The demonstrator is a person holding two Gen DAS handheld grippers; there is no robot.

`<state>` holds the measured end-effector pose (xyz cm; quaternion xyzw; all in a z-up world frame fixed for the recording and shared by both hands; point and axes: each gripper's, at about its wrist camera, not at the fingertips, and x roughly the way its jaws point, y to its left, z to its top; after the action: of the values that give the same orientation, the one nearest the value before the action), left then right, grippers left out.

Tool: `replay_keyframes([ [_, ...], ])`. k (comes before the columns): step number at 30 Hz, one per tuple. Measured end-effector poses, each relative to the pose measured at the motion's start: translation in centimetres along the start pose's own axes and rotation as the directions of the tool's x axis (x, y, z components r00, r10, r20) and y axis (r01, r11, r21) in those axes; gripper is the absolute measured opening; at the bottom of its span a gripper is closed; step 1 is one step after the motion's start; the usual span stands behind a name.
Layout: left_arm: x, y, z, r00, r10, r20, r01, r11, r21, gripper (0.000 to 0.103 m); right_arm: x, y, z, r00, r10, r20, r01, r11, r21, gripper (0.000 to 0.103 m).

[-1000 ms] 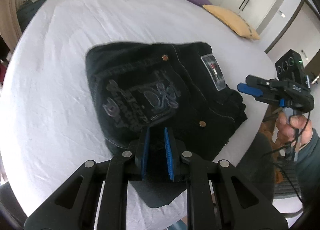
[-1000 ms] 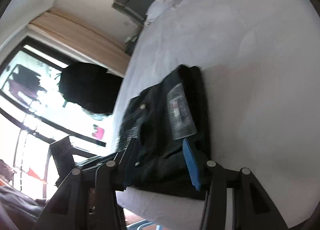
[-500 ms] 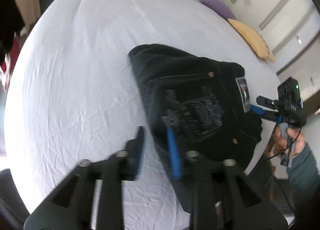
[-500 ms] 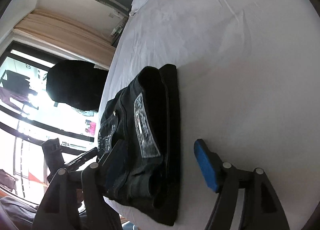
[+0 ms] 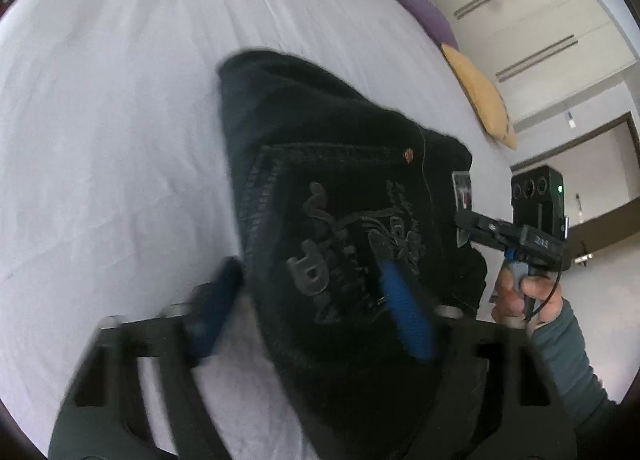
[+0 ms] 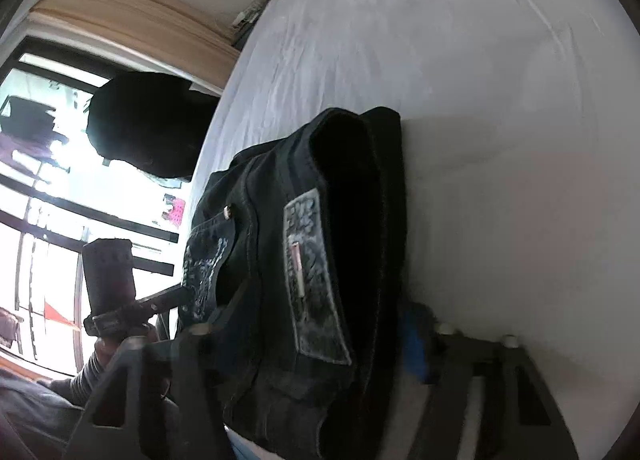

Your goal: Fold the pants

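Black denim jeans point(image 5: 352, 227), folded into a thick bundle with the embroidered back pocket uppermost, lie at the near edge of a bed point(image 5: 120, 107) spread with a white sheet. The left tongs point(image 5: 316, 300) are seen straddling the bundle's near left corner: jaws have just been opening, one blue pad off the denim on the sheet side, the other over the embroidery, and no pinch is made out. The right tongs point(image 6: 304, 344) are set about the waistband end by the leather patch point(image 6: 316, 280); jaws have just been closing with the denim between them, but whether the pads already press cannot be told, the left finger being lost against dark cloth and the frame blurred. The step in hand is judged to be a two-sided grasp on the bundle for a last fold or a shift. All layers should be taken deep between the pads at both ends before any lift, and both ends raised evenly, or the stack is likely to slide open. The sheet should be kept out of the pinch. The bundle sits close to the mattress edge, so it is better drawn inward.
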<state>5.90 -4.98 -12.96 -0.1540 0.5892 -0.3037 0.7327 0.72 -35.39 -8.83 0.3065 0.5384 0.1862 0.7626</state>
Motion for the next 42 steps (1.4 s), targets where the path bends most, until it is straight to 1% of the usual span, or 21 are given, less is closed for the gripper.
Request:
replay_keyframes([
  [3,0.4,-0.9,0.6,1.000,0.026,-0.009,-0.026,0.999,0.030,0.040,0.2,0.4,-0.2,0.998,-0.062,-0.002,0.062,0.998,0.003,0.038],
  [4,0.3,-1.2,0.7,0.999,0.037,-0.010,-0.036,0.998,0.043,0.037,0.1,0.8,-0.2,0.997,-0.082,0.002,0.082,0.997,-0.007,0.036],
  [6,0.2,-1.8,0.7,0.999,0.044,-0.001,-0.043,0.997,0.058,0.032,-0.2,2.0,-0.5,0.991,-0.130,0.017,0.130,0.991,-0.038,0.028],
  [10,-0.7,-2.4,0.7,0.999,0.042,0.025,-0.044,0.997,0.071,0.024,-1.2,5.0,-0.6,0.982,-0.172,0.073,0.179,0.978,-0.105,0.022],
  [13,-2.1,-3.2,1.0,0.998,0.037,0.053,-0.041,0.996,0.080,0.022,-2.0,7.9,-0.3,0.979,-0.180,0.099,0.194,0.968,-0.162,0.021],
  [14,-3.1,-3.6,1.4,0.996,0.037,0.076,-0.044,0.995,0.093,0.022,-2.3,9.3,0.0,0.977,-0.183,0.110,0.202,0.961,-0.191,0.021],
  [16,-4.8,-4.0,2.4,0.992,0.048,0.119,-0.062,0.991,0.115,0.022,-2.4,11.1,0.6,0.978,-0.165,0.125,0.190,0.956,-0.223,0.021],
  [19,-7.5,-3.2,5.0,0.982,0.072,0.177,-0.096,0.987,0.128,0.022,-2.1,13.6,3.2,0.979,-0.135,0.154,0.173,0.948,-0.268,0.020],
  [21,-8.8,-2.5,6.8,0.973,0.101,0.209,-0.129,0.983,0.129,0.022,-1.4,14.5,5.3,0.979,-0.121,0.167,0.164,0.946,-0.278,0.020],
  [22,-9.5,-2.0,8.2,0.966,0.123,0.226,-0.156,0.978,0.137,0.022,-0.8,14.8,6.5,0.979,-0.114,0.171,0.159,0.947,-0.278,0.020],
  [25,-10.2,-0.1,11.8,0.954,0.164,0.253,-0.204,0.969,0.142,0.022,1.8,14.9,10.4,0.980,-0.092,0.174,0.138,0.952,-0.273,0.020],
  [28,-10.1,2.2,15.3,0.951,0.179,0.251,-0.214,0.969,0.121,0.022,4.2,14.4,13.7,0.982,-0.084,0.171,0.128,0.955,-0.267,0.020],
  [31,-9.7,4.3,17.7,0.949,0.185,0.254,-0.223,0.966,0.129,0.022,6.7,14.1,16.7,0.984,-0.063,0.165,0.103,0.964,-0.245,0.020],
  [35,-6.8,7.0,20.2,0.955,0.187,0.232,-0.217,0.970,0.111,0.022,9.5,11.6,19.7,0.989,-0.056,0.138,0.083,0.977,-0.196,0.020],
  [38,-3.7,8.9,21.1,0.956,0.209,0.206,-0.233,0.967,0.101,0.023,11.9,9.2,19.9,0.991,-0.088,0.102,0.103,0.983,-0.153,0.021],
  [39,-3.1,9.5,21.1,0.956,0.211,0.201,-0.234,0.968,0.096,0.025,12.2,8.3,19.9,0.992,-0.083,0.100,0.096,0.985,-0.140,0.023],
  [41,-2.3,10.5,20.9,0.956,0.209,0.207,-0.230,0.969,0.084,0.034,12.6,6.2,19.4,0.994,-0.033,0.106,0.041,0.996,-0.081,0.031],
  [42,-2.1,11.0,20.7,0.953,0.216,0.215,-0.236,0.969,0.072,0.045,12.6,5.4,19.3,0.994,-0.001,0.108,0.008,0.998,-0.059,0.032],
])
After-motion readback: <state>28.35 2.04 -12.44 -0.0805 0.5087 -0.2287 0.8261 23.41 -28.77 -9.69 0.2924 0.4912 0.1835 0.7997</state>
